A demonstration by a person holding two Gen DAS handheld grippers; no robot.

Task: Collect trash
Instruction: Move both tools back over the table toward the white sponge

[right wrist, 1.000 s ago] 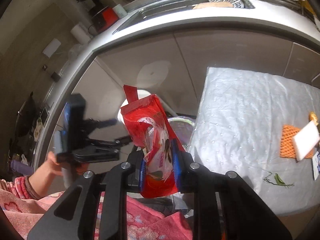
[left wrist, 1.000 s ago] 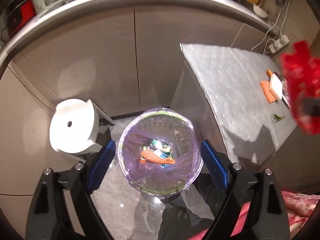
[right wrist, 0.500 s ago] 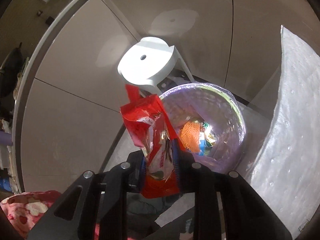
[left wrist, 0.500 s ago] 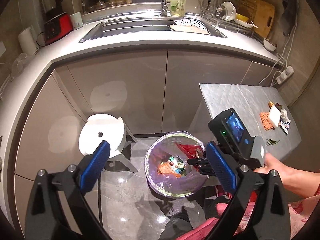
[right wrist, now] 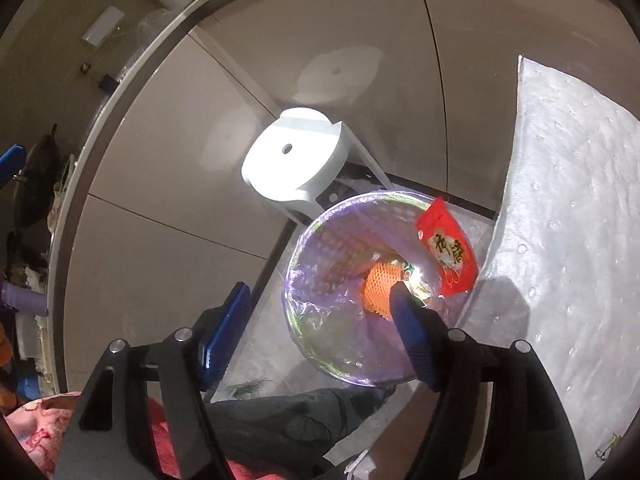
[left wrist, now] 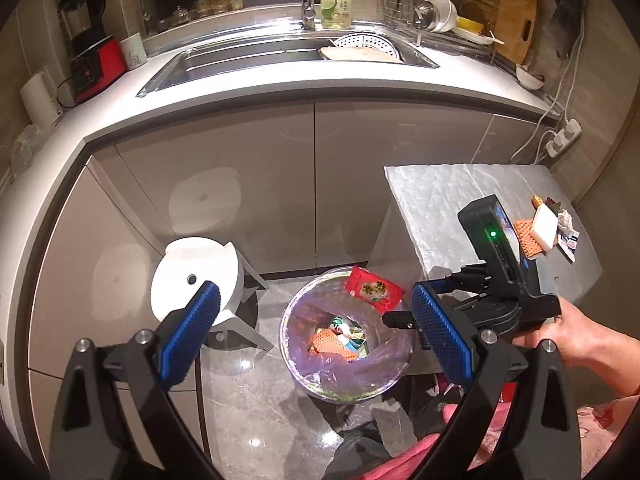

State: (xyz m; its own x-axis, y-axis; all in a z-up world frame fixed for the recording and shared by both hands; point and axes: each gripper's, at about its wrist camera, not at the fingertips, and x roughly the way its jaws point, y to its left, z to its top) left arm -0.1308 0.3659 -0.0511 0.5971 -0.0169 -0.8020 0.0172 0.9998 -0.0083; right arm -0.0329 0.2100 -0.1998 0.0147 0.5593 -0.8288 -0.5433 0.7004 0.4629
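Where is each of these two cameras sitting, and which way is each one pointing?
Left wrist: on the left hand-held gripper, angled down across sink counter and bin; the person's hand with the right hand-held gripper shows.
Right wrist: on the right hand-held gripper, jaws opening and empty, above the bin.
Shared: bin, red packet, white stool.
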